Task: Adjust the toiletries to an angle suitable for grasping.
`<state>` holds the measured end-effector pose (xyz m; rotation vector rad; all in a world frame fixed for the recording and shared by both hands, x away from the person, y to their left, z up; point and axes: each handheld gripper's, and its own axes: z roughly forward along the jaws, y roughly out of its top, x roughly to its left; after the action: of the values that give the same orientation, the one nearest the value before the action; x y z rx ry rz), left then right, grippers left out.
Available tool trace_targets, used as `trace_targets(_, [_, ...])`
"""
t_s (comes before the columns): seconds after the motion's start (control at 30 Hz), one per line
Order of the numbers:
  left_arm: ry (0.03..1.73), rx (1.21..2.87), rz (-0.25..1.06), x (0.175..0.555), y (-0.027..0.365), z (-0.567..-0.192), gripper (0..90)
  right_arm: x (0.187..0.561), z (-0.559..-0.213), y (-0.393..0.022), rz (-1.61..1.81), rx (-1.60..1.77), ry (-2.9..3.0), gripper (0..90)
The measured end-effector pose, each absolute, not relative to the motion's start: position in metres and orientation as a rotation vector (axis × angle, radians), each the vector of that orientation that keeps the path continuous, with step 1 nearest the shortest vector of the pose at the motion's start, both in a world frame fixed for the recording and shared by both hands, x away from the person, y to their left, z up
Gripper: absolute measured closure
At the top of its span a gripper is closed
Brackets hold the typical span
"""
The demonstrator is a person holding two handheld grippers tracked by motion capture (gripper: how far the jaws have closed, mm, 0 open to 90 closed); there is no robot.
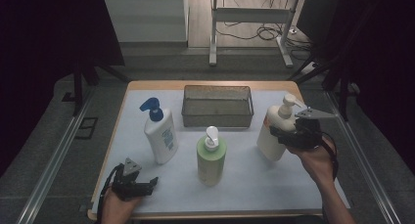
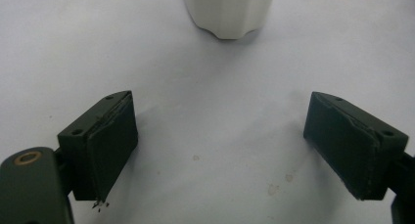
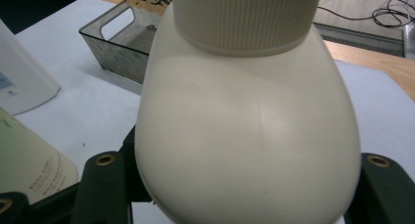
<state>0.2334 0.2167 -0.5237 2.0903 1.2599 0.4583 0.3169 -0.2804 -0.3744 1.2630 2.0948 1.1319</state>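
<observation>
A cream pump bottle (image 1: 272,136) is at the right of the table, tilted, and my right gripper (image 1: 283,135) is shut on its body from the right side. In the right gripper view the cream bottle (image 3: 244,136) sits between the two black jaws of the right gripper (image 3: 244,194). My left gripper (image 1: 149,184) rests low near the front left edge. Its jaws stand wide open over bare white sheet in the left gripper view (image 2: 220,150), with a pale bottle base (image 2: 227,13) farther ahead.
A white bottle with a blue pump (image 1: 160,136) stands at the left and a green bottle with a white pump (image 1: 211,160) in the middle. A dark mesh basket (image 1: 218,117) stands empty at the back. The green bottle (image 3: 29,165) and the basket (image 3: 122,38) lie beyond the cream bottle.
</observation>
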Motion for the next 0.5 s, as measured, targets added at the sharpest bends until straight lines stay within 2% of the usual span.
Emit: trace_targets(0.5, [1.26, 2.09, 0.458, 0.233, 0.217, -0.524, 12.4, 0.329, -0.355, -0.254, 1.162, 1.207, 2.129, 36.8])
